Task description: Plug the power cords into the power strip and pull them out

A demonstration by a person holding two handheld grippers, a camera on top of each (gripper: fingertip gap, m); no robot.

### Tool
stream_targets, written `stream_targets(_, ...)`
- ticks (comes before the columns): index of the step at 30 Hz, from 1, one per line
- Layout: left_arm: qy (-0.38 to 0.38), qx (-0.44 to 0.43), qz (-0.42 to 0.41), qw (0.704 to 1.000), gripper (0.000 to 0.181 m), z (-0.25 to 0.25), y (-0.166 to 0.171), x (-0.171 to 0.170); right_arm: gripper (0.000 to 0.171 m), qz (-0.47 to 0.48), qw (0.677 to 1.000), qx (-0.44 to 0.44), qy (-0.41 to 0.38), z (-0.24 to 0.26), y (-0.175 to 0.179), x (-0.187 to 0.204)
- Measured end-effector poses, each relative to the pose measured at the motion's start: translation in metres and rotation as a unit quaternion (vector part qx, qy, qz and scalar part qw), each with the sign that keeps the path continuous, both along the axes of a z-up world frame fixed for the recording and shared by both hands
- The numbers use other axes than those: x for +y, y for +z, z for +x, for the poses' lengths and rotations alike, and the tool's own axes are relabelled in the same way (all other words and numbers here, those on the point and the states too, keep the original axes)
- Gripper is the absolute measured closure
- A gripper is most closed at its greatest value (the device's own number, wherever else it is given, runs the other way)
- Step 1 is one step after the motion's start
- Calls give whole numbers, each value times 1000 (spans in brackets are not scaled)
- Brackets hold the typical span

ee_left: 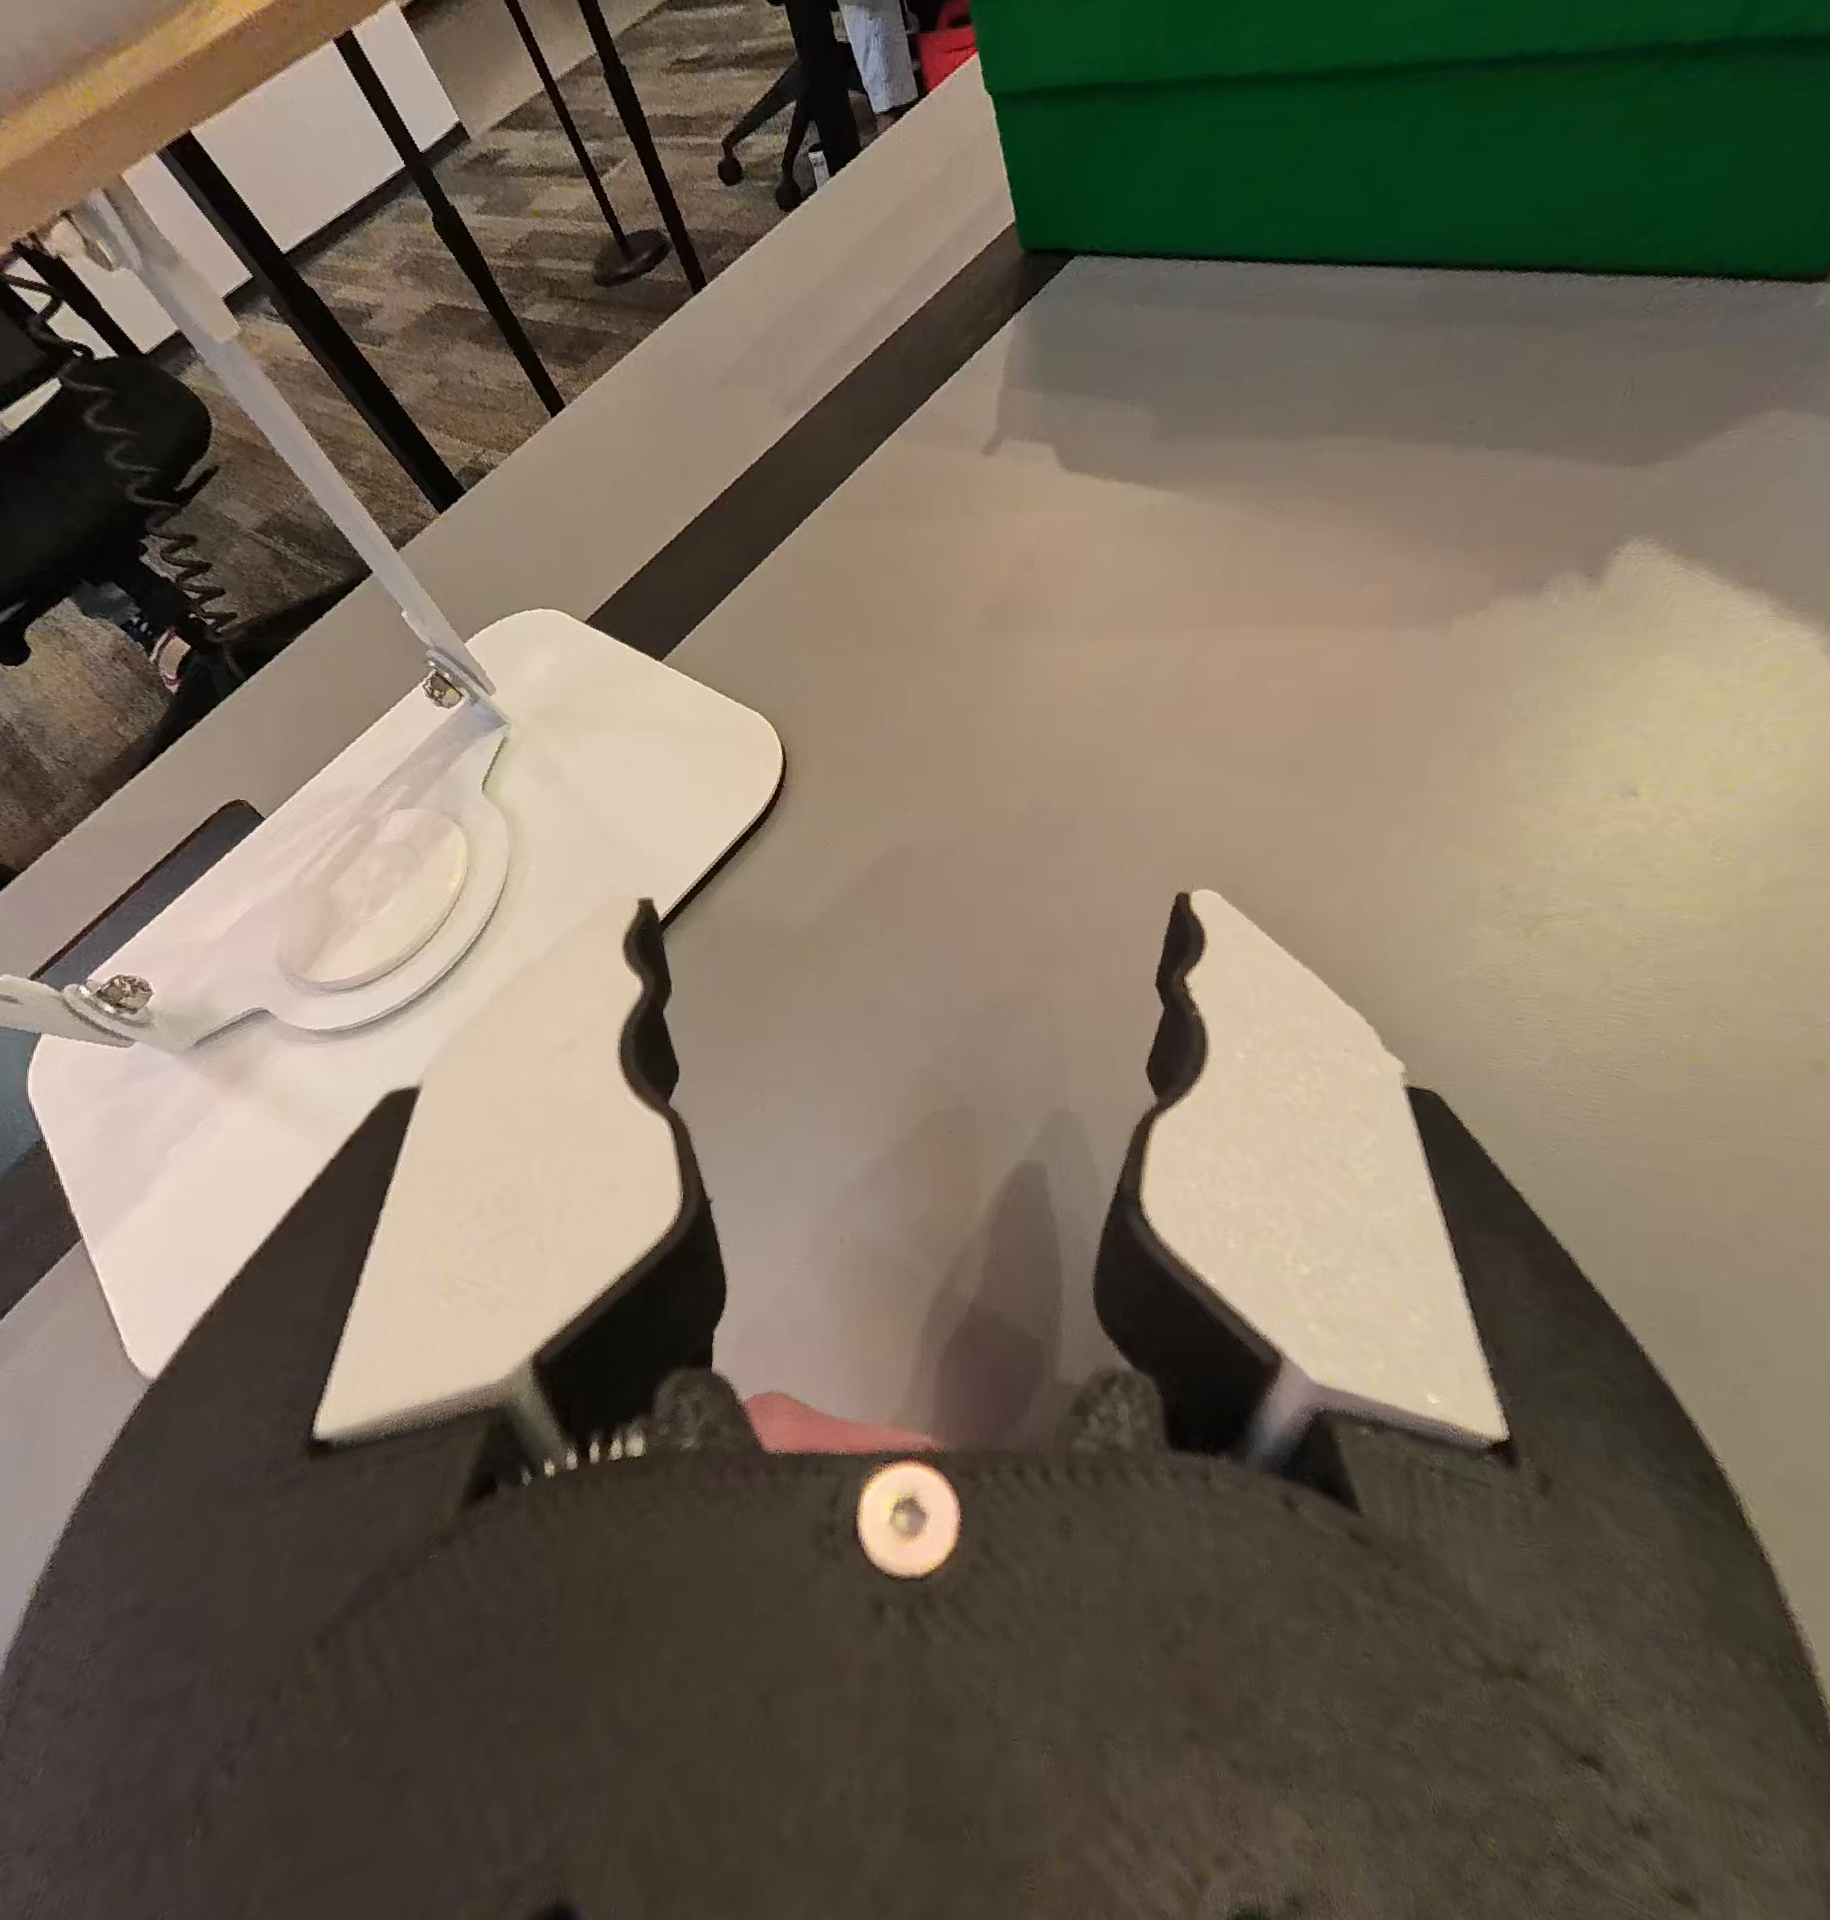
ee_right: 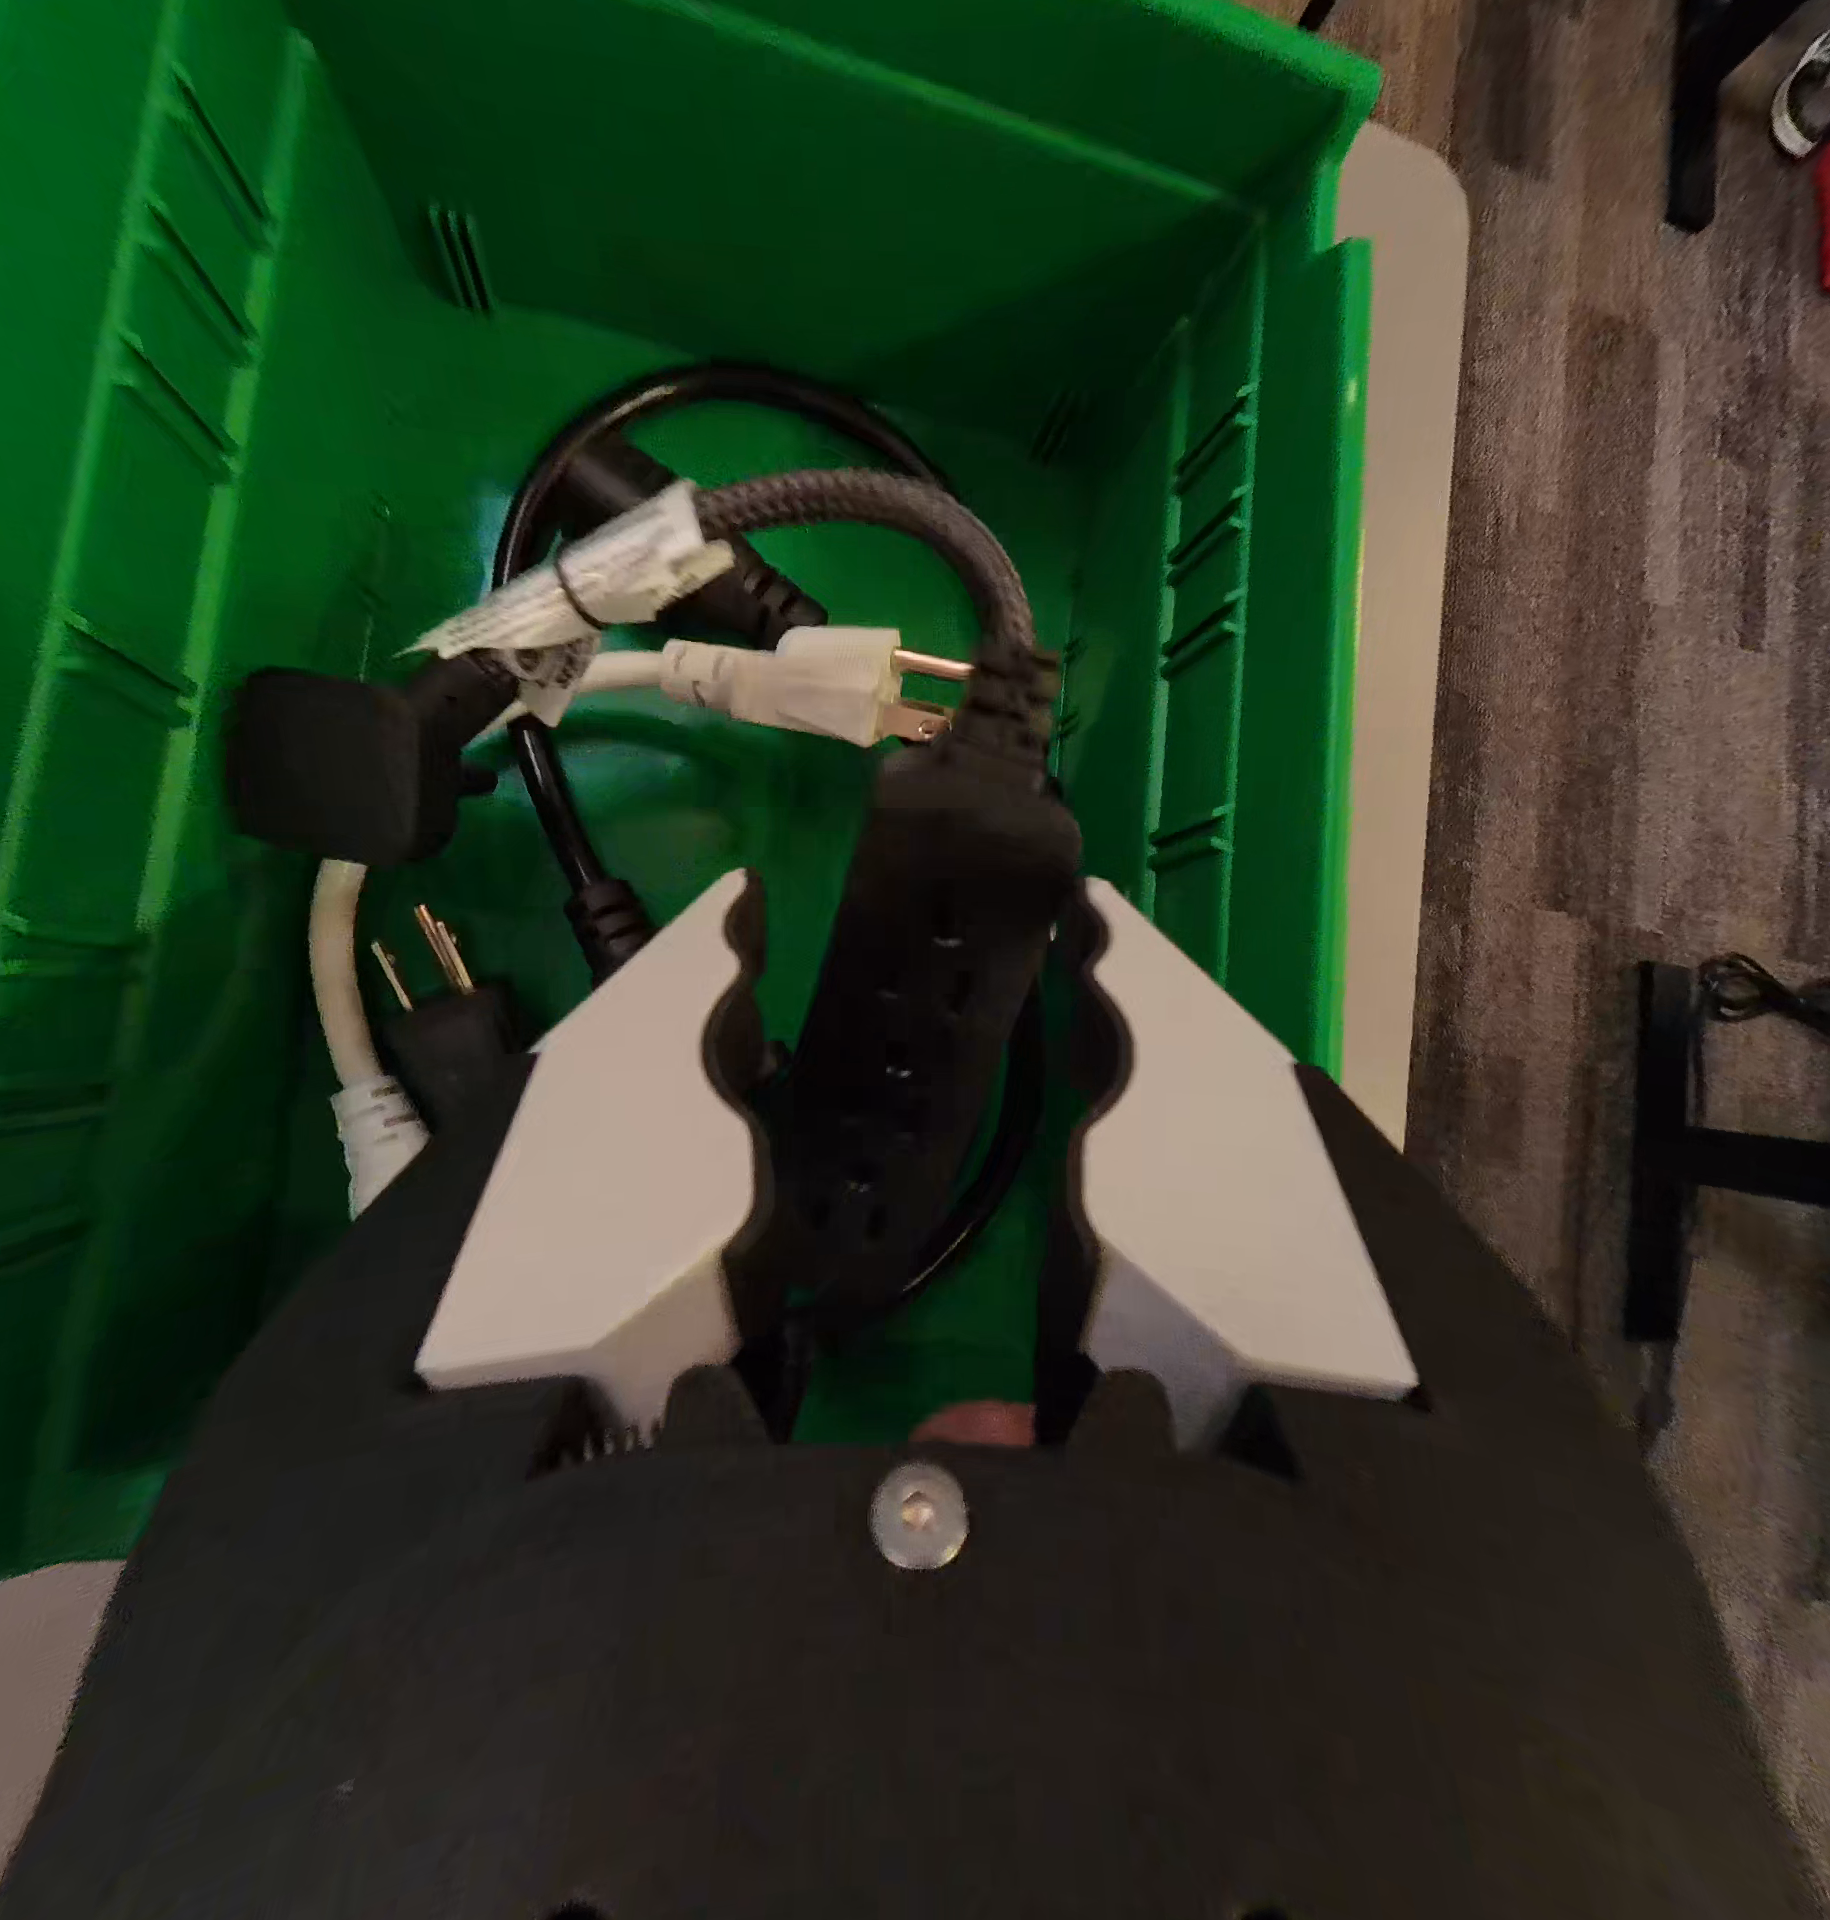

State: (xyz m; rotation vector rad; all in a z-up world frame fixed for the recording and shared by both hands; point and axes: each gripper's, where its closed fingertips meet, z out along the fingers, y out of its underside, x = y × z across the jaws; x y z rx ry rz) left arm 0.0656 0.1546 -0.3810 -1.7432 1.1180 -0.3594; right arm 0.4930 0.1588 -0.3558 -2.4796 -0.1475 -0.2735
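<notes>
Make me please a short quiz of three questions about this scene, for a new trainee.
1. True or false: the power strip lies on the grey table.
2. Which hand-held gripper has only bare table between its fingers? A) left hand-held gripper B) right hand-held gripper
3. Fill in: the white plug lies inside the ____ bin.

Key: 1 false, it is in the bin, between the right fingers. 2 A. 3 green.

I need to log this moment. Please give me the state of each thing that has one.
Left gripper: jaws open, empty, over the grey table.
Right gripper: jaws open around the power strip.
Power strip: nothing plugged in its visible sockets.
White plug: unplugged, prongs bare.
Green bin: open, holding the cords.
</notes>
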Motion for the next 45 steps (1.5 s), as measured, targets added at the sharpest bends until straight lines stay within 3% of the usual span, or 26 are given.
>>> stream_targets(2,-1,4,1,1000,92,1,-1,0,94,-28,1000,-6,-3,2,-5,-4)
stream_targets(3,-2,4,1,1000,92,1,-1,-1,92,-33,999,-22,-1,4,-3,-5)
stream_targets(15,10,-30,53,998,95,-4,40,0,98,67,996,-56,-8,21,69,-37)
stream_targets(23,12,-66,88,994,101,-16,97,-5,93,91,995,-28,-27,57,53,-67)
stream_targets(27,38,-69,111,991,101,-42,128,0,101,72,997,20,-26,67,30,-74)
stream_targets(33,113,-28,149,982,101,-132,151,4,120,59,996,60,-15,69,2,-72)
stream_targets(40,277,54,159,946,117,-314,159,-3,166,22,997,63,32,58,-24,-74)
stream_targets(45,396,91,130,904,113,-443,144,-28,168,33,996,73,35,56,-25,-74)
